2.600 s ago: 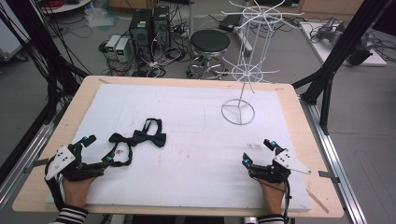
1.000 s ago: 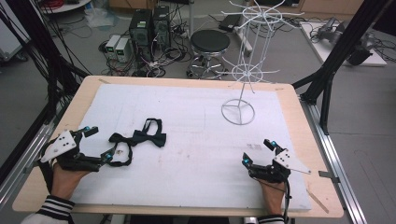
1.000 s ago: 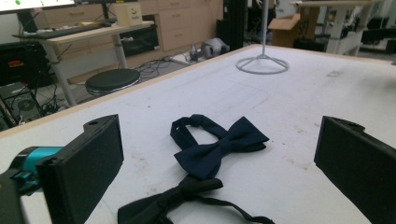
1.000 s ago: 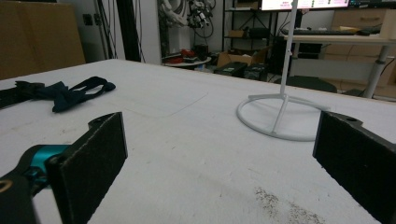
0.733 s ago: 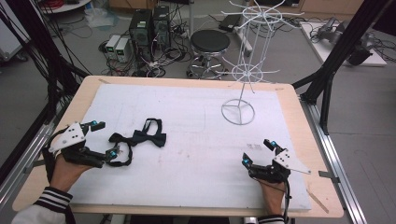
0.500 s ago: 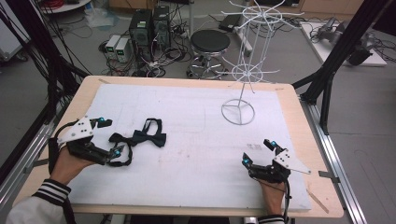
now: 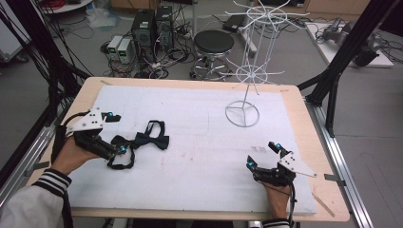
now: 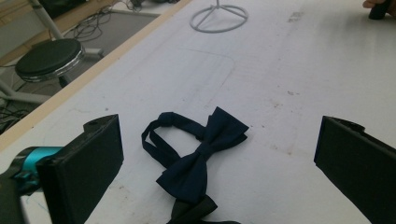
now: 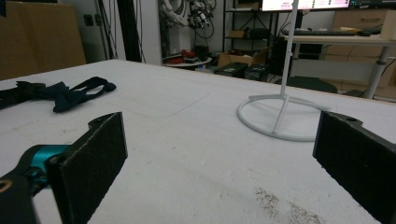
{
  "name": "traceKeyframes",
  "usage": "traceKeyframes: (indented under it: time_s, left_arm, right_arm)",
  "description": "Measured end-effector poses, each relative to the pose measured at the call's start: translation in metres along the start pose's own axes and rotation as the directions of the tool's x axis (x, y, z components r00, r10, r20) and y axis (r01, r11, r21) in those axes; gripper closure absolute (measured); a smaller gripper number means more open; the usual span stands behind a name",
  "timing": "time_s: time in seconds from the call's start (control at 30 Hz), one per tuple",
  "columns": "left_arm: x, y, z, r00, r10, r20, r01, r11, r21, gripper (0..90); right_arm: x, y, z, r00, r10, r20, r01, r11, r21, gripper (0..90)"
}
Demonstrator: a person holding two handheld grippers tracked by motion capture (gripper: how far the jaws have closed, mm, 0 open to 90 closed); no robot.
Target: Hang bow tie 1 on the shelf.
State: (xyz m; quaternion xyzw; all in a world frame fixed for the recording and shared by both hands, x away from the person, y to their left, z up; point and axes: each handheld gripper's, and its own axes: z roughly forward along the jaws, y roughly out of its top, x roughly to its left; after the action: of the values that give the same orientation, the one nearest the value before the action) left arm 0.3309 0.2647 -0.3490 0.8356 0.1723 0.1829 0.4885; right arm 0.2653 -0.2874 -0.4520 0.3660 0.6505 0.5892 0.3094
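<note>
Dark navy bow tie [image 8: 201,154] lying flat on the white table cover [image 7: 199,142], at the left, a little nearer than mid-depth, strap looped out around it and trailing toward the near side. Left gripper [image 7: 116,135] hovering just left of the tie and aimed straight at it, jaws spread wide with nothing between them; in the left gripper view, knot and wings centred in the gap, probably lined up so for a pinch at the middle, where the cloth is thickest. Not touching the fabric yet, as far as can be told.

Right gripper [image 7: 262,154] low at the near right, well apart from the tie, jaws likewise wide open and empty, apparently parked out of the way. Pointed toward the far left, with the ring base of the white wire stand [image 7: 243,111] ahead of it in the right gripper view. Stand upright at the far right of the cover, thin arms radiating from the pole at two heights: a likely place to hang the tie, which would explain its spot within reach.

Cover scuffed, with faint curved marks and a dark smudge near the right gripper; pale wooden table edge [image 7: 190,83] framing it. Beyond the far edge, grey floor, a round black stool [image 7: 215,42], computer towers [image 7: 152,23], tangled cables. Black frame struts at both sides.
</note>
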Motion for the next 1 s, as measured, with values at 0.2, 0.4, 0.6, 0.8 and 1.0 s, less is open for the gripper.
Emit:
traceKeyframes:
  time_s: [0.2, 0.4, 0.6, 0.8, 1.0]
  left_arm:
    - [0.005, 0.007, 0.008, 0.9993, 0.02, 0.032, -0.022, 0.9984, 0.052, 1.7]
    - [0.012, 0.01, 0.016, 0.998, 0.041, 0.047, -0.046, 0.992, 0.118, 1.7]
    - [0.019, 0.012, 0.024, 0.997, 0.043, 0.064, -0.055, 0.9812, 0.185, 1.8]
    - [0.026, 0.014, 0.033, 0.9954, 0.058, 0.076, -0.075, 0.9639, 0.255, 1.7]
    - [0.03, 0.012, 0.045, 0.9912, 0.075, 0.109, -0.106, 0.9416, 0.319, 1.7]
  right_arm:
    - [0.0, 0.0, 0.0, 1.0, 0.001, 0.0, -0.001, 1.0, 0.0, 2.2]
    - [0.0, 0.0, 0.0, 1.0, 0.004, 0.0, -0.004, 1.0, -0.002, 2.2]
    - [0.0, 0.0, 0.0, 1.0, 0.003, 0.0, -0.003, 1.0, -0.004, 2.2]
    - [0.0, 0.0, 0.0, 1.0, 0.008, 0.0, -0.008, 1.0, -0.003, 2.2]
    - [0.0, 0.0, 0.0, 1.0, 0.005, 0.0, -0.005, 1.0, -0.006, 2.2]
